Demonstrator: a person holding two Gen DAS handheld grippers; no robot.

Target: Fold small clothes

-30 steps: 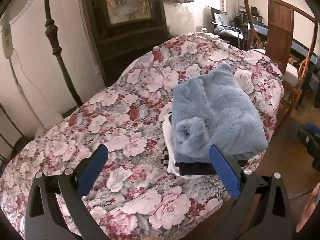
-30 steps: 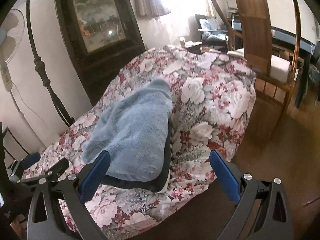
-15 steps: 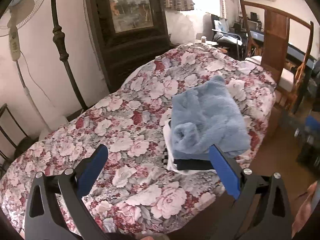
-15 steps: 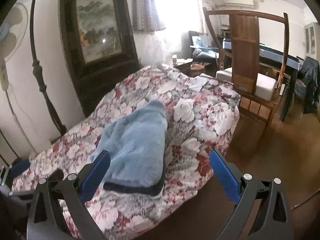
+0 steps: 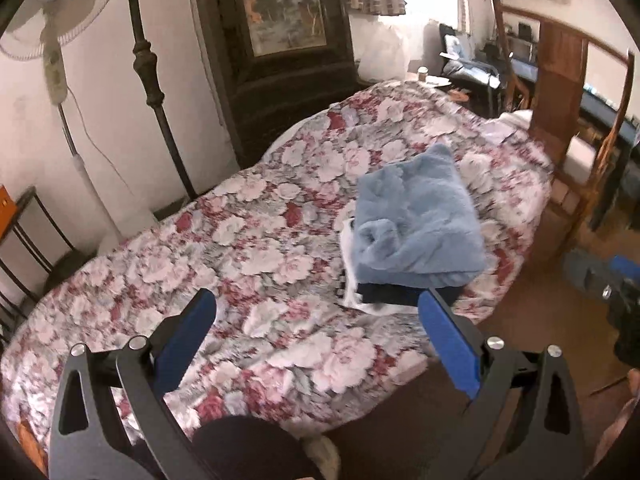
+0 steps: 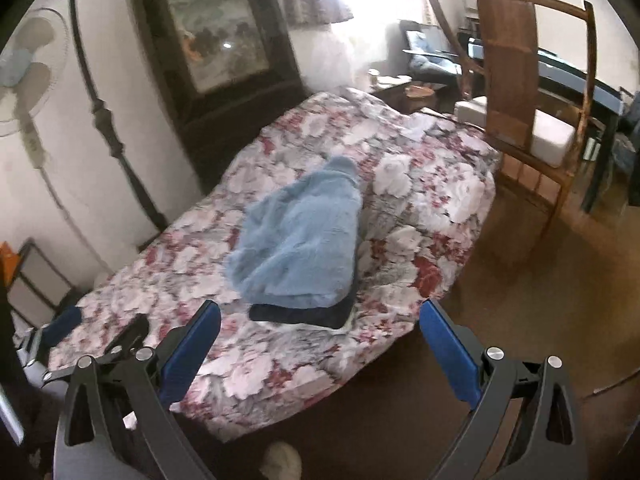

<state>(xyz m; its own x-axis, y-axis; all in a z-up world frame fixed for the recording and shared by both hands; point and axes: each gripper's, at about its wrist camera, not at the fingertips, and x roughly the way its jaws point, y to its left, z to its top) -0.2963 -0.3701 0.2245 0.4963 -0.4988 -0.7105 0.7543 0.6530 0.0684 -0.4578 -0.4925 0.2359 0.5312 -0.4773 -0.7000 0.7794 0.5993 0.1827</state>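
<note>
You hold both tools wide open and empty above the near edge of the bed: the left tool [image 5: 318, 330] frames bare bedspread, the right tool [image 6: 320, 334] frames the bed's edge and the floor, and neither touches any cloth. The fluffy light-blue fleece garment [image 5: 416, 226] lies folded on top of a stack, with a dark navy folded piece [image 5: 400, 296] under it and a white cloth [image 5: 352, 288] peeking out at the bottom; stacking them squares the pile near the bed's right edge, within your easy reach, so the folding looks finished. The stack rests on a floral bedspread of pink and red roses [image 5: 240, 248], soft and slightly rumpled. Around it stand a dark iron bedpost [image 5: 152, 80], a pedestal fan [image 5: 52, 40] by the wall, a dark framed painting [image 5: 280, 4], a wooden chair [image 6: 520, 80] and a brown floor [image 6: 540, 280].
</note>
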